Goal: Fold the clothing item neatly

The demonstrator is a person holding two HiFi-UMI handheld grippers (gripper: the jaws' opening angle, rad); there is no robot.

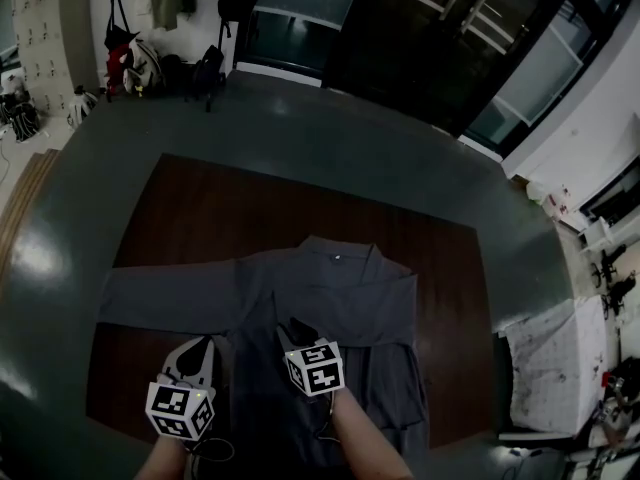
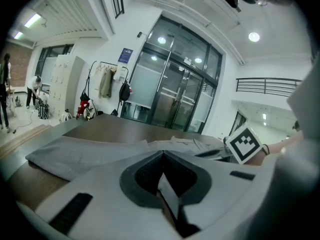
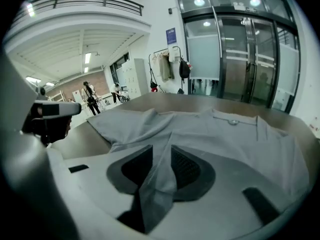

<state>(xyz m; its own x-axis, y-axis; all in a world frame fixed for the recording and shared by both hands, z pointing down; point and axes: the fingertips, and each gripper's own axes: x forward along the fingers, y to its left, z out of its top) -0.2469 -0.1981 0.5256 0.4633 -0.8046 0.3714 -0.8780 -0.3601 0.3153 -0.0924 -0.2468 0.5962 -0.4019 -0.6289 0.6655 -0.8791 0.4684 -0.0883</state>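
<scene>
A grey button shirt lies flat on the dark brown table, collar away from me. Its left sleeve is spread out to the left, and the right side is folded in over the body. My right gripper rests on the shirt's lower middle. In the right gripper view its jaws stand apart, with a loose fold of the shirt running between them, not pinched. My left gripper is shut just below the left sleeve. A thin grey sliver shows behind its pads; I cannot tell what it is.
The table stands on a grey floor with glass doors beyond. Bags sit by the far left wall. A white-covered surface lies to the right of the table. People stand far off in the room.
</scene>
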